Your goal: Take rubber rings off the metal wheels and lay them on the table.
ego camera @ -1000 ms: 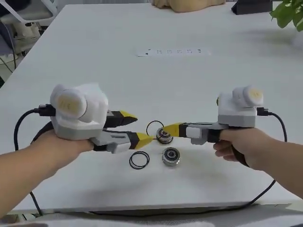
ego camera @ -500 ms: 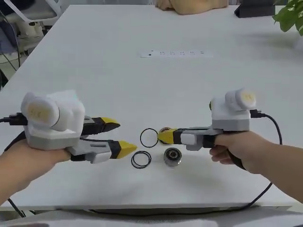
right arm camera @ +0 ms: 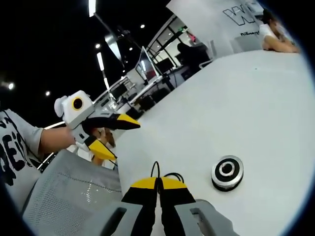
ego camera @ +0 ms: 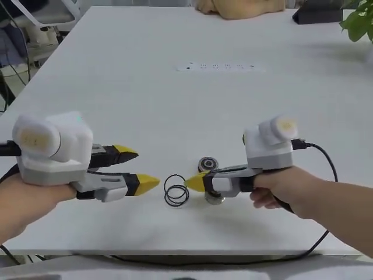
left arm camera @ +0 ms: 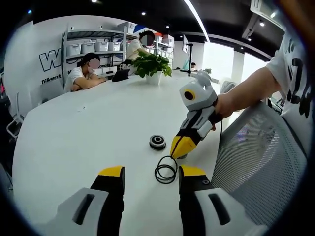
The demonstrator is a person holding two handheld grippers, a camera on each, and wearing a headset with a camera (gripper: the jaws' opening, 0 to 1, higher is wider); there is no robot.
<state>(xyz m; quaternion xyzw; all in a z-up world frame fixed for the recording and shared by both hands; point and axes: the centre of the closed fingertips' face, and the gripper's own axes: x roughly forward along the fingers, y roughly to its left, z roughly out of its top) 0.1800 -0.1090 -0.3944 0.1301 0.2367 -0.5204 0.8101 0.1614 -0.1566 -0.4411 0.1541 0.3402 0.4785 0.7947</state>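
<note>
My right gripper is shut, with a thin black rubber ring pinched at its yellow tips; the ring hangs down onto other black rings lying on the white table. In the right gripper view the ring rises from between the closed jaws. One metal wheel lies just behind that gripper, and a second wheel is half hidden under it. My left gripper stands open and empty, a little left of the rings.
A white power strip lies mid-table. A potted plant stands at the far right corner, and a person leans on the far edge. A cable trails from the right gripper. A mesh chair stands beside the table.
The left gripper has drawn back to the left and stands open. The right gripper has moved down and left, bringing its ring down onto the rings on the table.
</note>
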